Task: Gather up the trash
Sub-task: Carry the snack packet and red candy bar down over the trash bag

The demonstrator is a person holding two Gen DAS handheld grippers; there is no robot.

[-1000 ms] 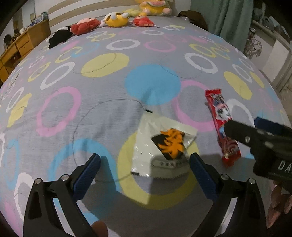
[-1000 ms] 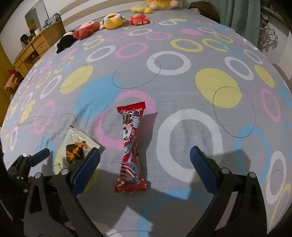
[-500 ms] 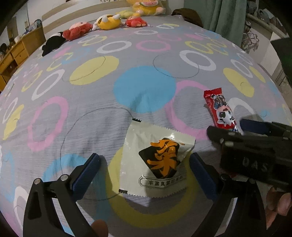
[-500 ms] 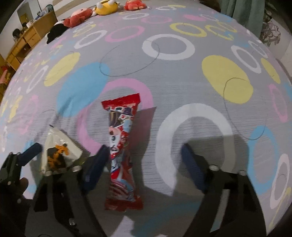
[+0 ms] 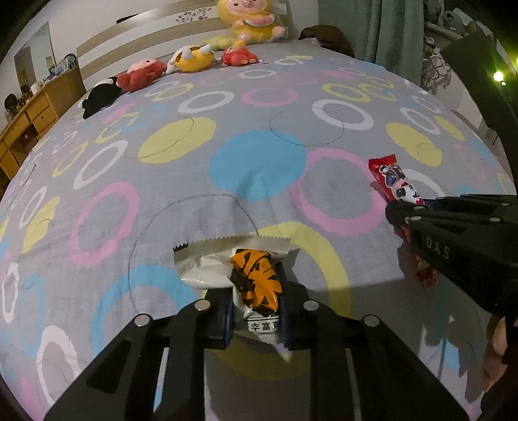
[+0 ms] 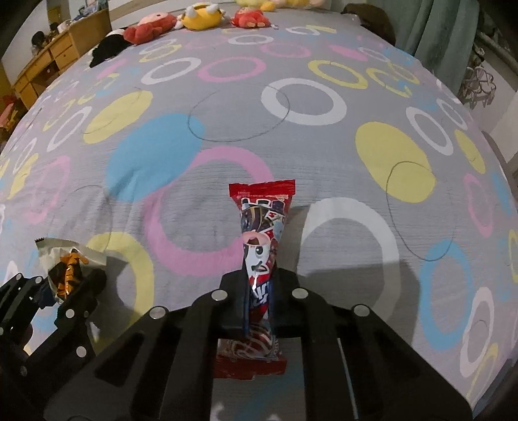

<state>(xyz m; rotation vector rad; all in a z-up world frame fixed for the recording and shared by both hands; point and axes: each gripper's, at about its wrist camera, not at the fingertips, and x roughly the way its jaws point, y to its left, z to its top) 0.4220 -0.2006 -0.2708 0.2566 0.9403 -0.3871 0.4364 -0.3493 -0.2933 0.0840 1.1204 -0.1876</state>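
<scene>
My left gripper [image 5: 255,320] is shut on a white snack wrapper with an orange and black print [image 5: 239,272], which crumples between the blue pads just above the bed. My right gripper [image 6: 259,301] is shut on a long red candy wrapper [image 6: 262,233], which sticks up and forward from the jaws. The right gripper also shows in the left wrist view [image 5: 453,243] with the red wrapper [image 5: 393,183]. The left gripper shows in the right wrist view [image 6: 48,301] with the white wrapper [image 6: 66,262].
The bed cover [image 5: 162,181] is grey with coloured circles. Several plush toys [image 5: 191,58] lie along the far edge by the headboard. A wooden dresser [image 5: 29,113] stands at the left. A green curtain [image 5: 391,29] hangs at the right.
Both grippers have closed: the left on the white wrapper, the right on the red wrapper. Both wrappers now stand crumpled or raised in the jaws instead of lying flat.
</scene>
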